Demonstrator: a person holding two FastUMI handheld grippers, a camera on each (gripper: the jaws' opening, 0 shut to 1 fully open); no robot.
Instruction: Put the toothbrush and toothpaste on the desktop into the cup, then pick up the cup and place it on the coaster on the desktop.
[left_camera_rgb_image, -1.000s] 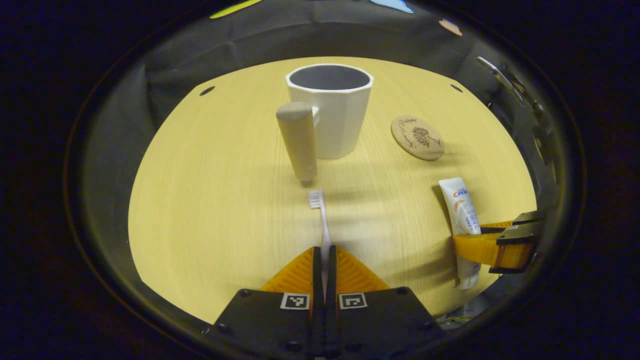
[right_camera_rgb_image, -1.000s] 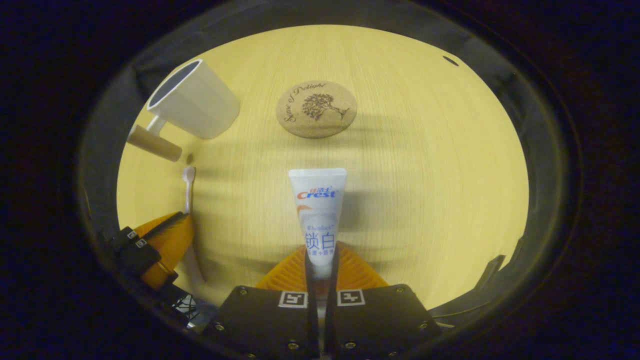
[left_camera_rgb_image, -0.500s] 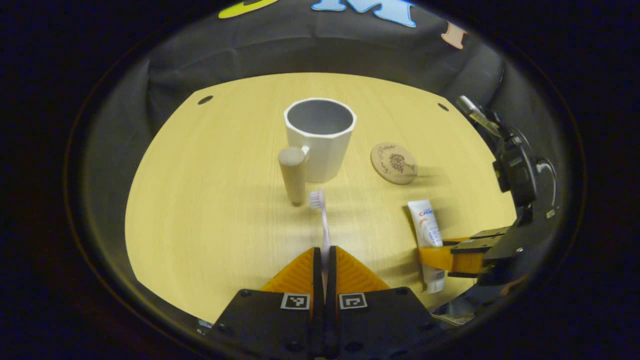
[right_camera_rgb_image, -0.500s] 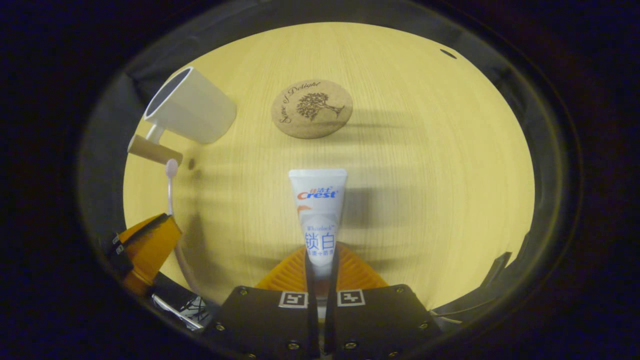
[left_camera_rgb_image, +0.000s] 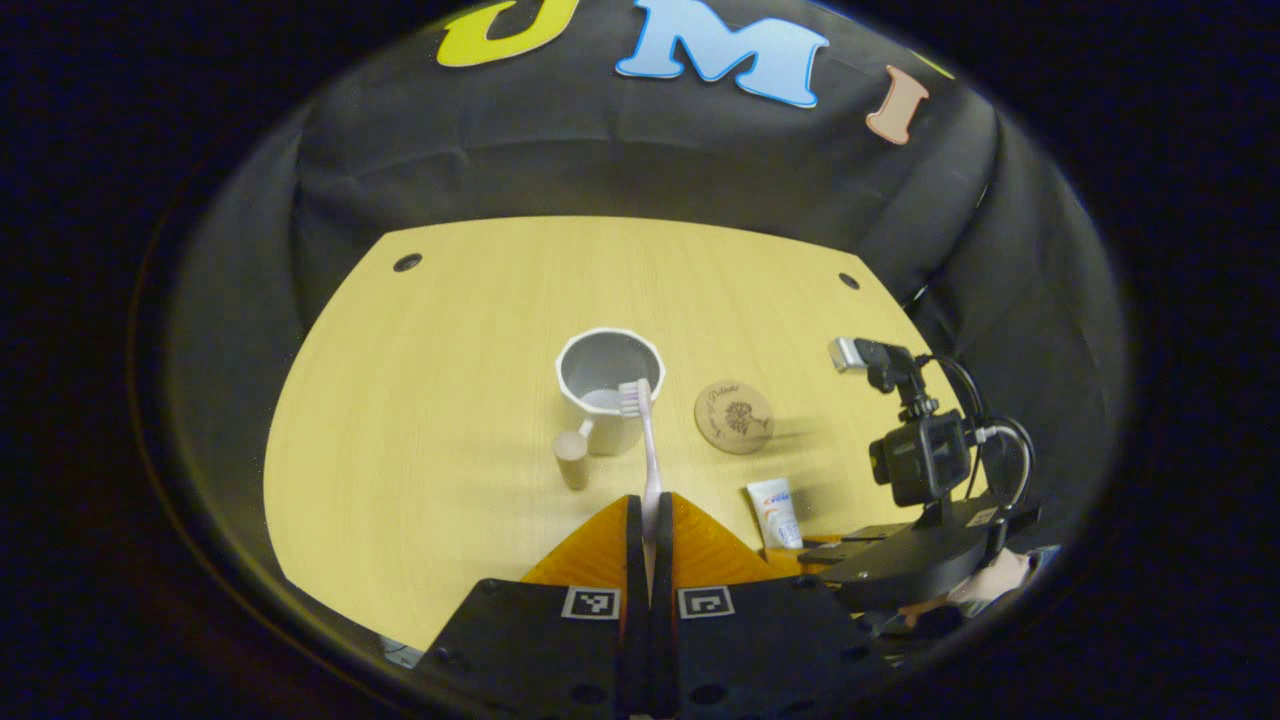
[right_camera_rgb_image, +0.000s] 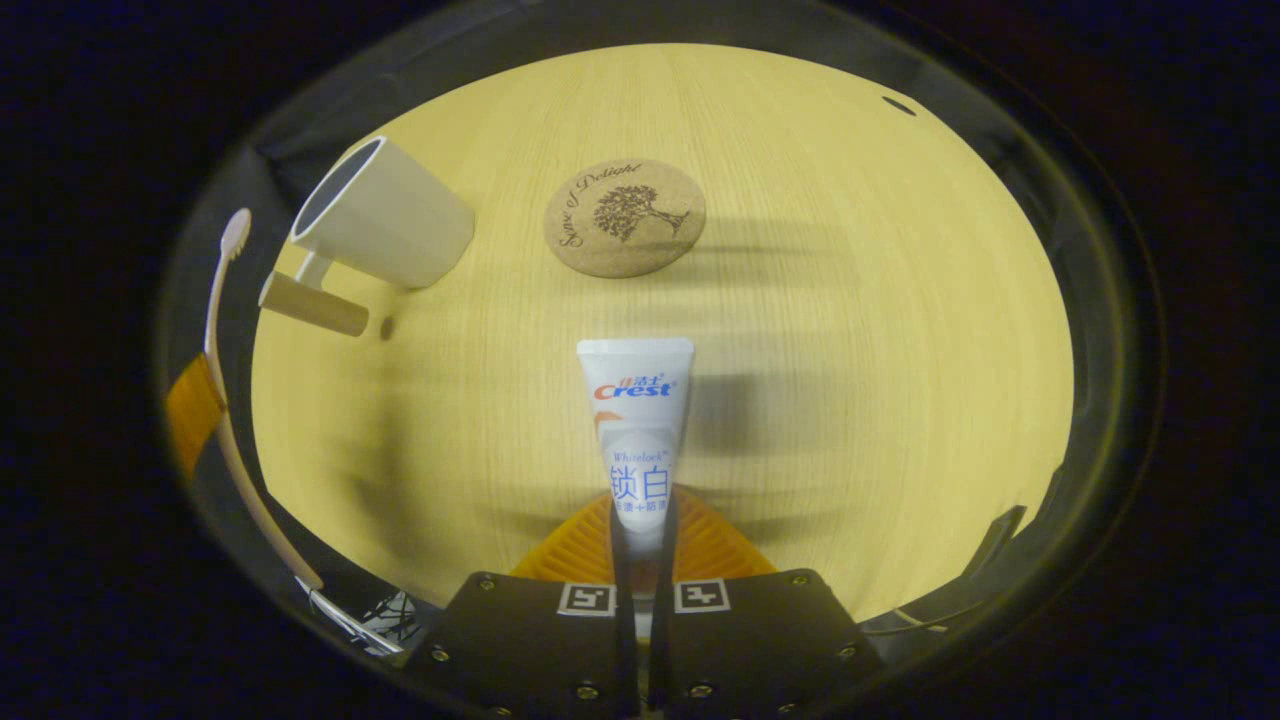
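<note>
**Both items gripped, cup waits ahead**

Your left gripper (left_camera_rgb_image: 648, 540) is clamped on the toothbrush (left_camera_rgb_image: 645, 450) near its handle end; the light, stiff stem points forward at the cup (left_camera_rgb_image: 608, 390), so tip it in bristles up. Your right gripper (right_camera_rgb_image: 640, 540) pinches the toothpaste (right_camera_rgb_image: 636, 420) low down. The tube looks soft and should flex. The coaster (right_camera_rgb_image: 624, 217) lies ahead, beyond it.

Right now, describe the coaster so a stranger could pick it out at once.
On the pale wooden desktop, look just beside the white faceted cup with the wooden peg handle. The flat round cork coaster lies there, apart from the cup. Alone among its neighbours it bears a dark printed tree and lies flat as a disc.
</note>
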